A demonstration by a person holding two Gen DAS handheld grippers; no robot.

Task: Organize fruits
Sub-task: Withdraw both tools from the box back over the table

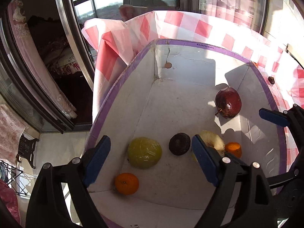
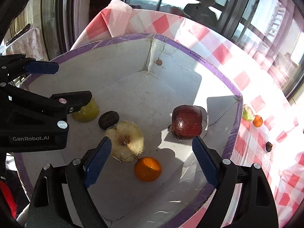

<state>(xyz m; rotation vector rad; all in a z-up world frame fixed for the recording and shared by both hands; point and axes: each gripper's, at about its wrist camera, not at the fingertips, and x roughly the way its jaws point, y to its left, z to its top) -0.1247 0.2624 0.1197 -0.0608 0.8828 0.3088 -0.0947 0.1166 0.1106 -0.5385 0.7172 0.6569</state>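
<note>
Both tongs (image 1: 152,159) (image 2: 152,159) gape empty above two tangerines (image 2: 147,169), one red apple (image 2: 186,122).

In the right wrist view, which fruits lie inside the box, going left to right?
Green fruit → dark round fruit → halved pale fruit → orange → red apple.

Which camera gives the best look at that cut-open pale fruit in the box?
The right wrist view. There the halved fruit lies cut face up, its core and seed cavity clear, beside an orange. In the left wrist view, a blue finger pad hides most of it, leaving only a pale curved edge.
</note>
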